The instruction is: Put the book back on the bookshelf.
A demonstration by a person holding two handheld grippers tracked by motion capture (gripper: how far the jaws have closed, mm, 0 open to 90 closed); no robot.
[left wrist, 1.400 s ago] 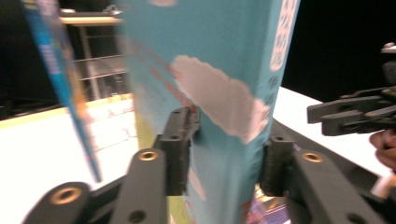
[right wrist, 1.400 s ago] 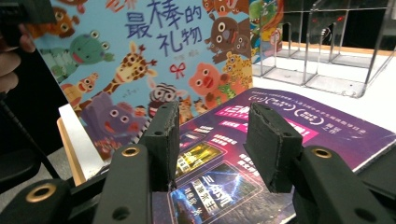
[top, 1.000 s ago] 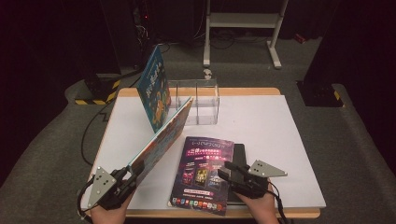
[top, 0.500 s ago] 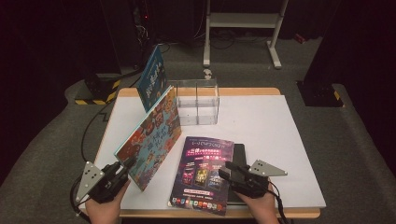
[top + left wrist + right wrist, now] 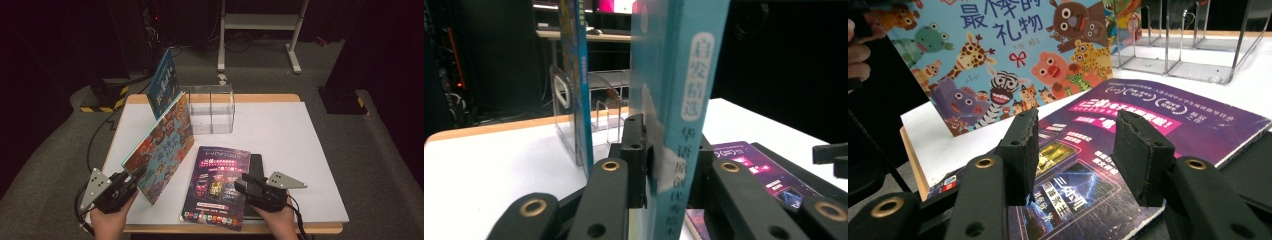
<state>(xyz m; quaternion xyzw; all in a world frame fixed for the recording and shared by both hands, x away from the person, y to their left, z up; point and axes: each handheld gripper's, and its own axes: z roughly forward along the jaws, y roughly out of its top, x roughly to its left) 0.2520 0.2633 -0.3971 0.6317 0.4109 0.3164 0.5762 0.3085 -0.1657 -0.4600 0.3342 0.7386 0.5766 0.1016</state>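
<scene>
1. Picture book with the cartoon-animal cover [image 5: 162,145] is up off the desk [image 5: 310,150], tilted, with one low corner close to the surface; the left hand-held gripper [image 5: 131,179] clamps its lower edge. In the left gripper view the pads press on either side of its pale blue spine [image 5: 679,125].

2. Done so far, by my reading: one blue book [image 5: 164,87] already stands upright at the left end of the clear acrylic book holder [image 5: 212,107], so the sorting into the holder has begun.

3. Left to do, as I judge it: carry the held picture book to the holder and stand it in a slot, then deal with the purple magazine [image 5: 216,186] and the black book [image 5: 254,170] lying under its right edge.

4. Right hand-held gripper [image 5: 241,182] rests low over the magazine's near right part; in the right gripper view its jaws stand apart with nothing between them, only the purple cover [image 5: 1128,130] beneath.

5. Around: the holder's dividers show as clear upright plates, with empty slots to the right of the blue book. A metal stand [image 5: 260,22] sits on the dark floor beyond the desk.

6. In the way: the standing blue book leans outward beside the nearest slot, so the held book could knock it on entry.
</scene>
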